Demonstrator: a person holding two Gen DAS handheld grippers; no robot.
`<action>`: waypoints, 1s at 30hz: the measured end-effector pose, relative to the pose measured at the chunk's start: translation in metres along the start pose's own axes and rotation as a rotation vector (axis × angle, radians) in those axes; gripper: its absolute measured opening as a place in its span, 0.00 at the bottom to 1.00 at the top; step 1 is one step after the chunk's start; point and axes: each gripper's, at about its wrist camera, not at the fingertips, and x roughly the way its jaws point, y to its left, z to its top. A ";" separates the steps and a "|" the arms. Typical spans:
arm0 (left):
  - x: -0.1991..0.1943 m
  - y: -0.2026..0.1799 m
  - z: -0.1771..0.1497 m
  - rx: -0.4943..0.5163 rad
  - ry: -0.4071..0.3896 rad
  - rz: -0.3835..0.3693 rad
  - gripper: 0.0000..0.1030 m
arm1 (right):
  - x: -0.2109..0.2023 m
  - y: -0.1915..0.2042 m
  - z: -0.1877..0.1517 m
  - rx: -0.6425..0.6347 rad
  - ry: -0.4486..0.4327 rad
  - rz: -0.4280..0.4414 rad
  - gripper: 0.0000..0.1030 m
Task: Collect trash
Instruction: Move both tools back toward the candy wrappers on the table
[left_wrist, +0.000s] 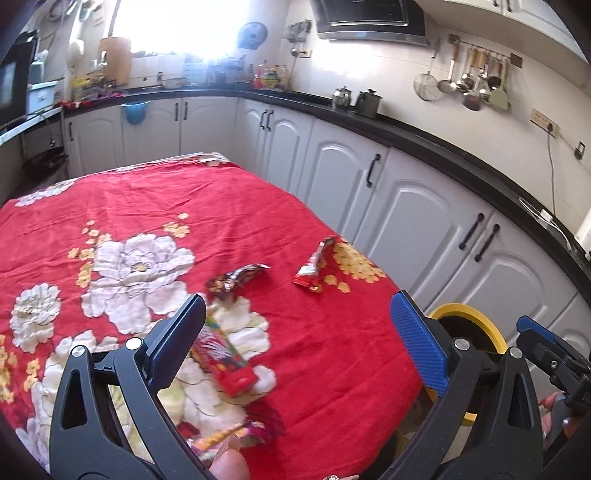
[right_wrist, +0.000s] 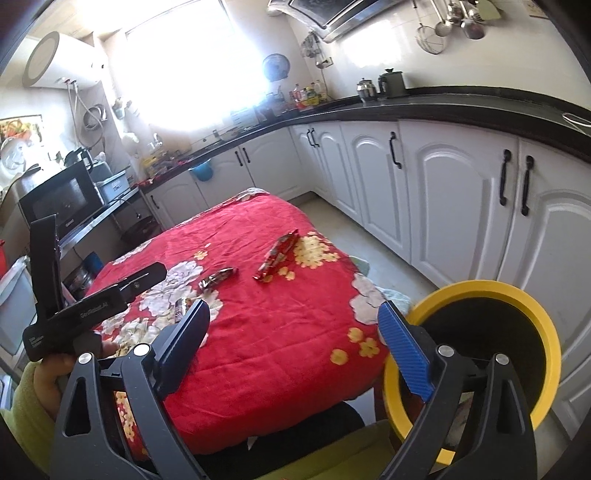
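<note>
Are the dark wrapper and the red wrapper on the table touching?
Apart. The left wrist view shows red tablecloth between the dark wrapper and the red wrapper; the right wrist view agrees.

Both cameras looked forward along their fingers, from above the tabletop's (left_wrist: 110, 206) near edge, angled down across it toward the kitchen window. The left view sat closer over the cloth; the right hung farther back, beside the yellow bin (right_wrist: 546, 332). Both shared tabletop, cabinets and bin.
</note>
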 end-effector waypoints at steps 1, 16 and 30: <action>0.001 0.006 0.001 -0.010 0.000 0.008 0.89 | 0.003 0.003 0.001 -0.003 0.003 0.004 0.87; 0.001 0.068 -0.008 -0.025 0.058 0.080 0.89 | 0.069 0.036 0.014 -0.039 0.073 0.043 0.87; 0.013 0.065 -0.045 0.105 0.203 -0.083 0.89 | 0.164 0.041 0.032 -0.029 0.178 0.009 0.84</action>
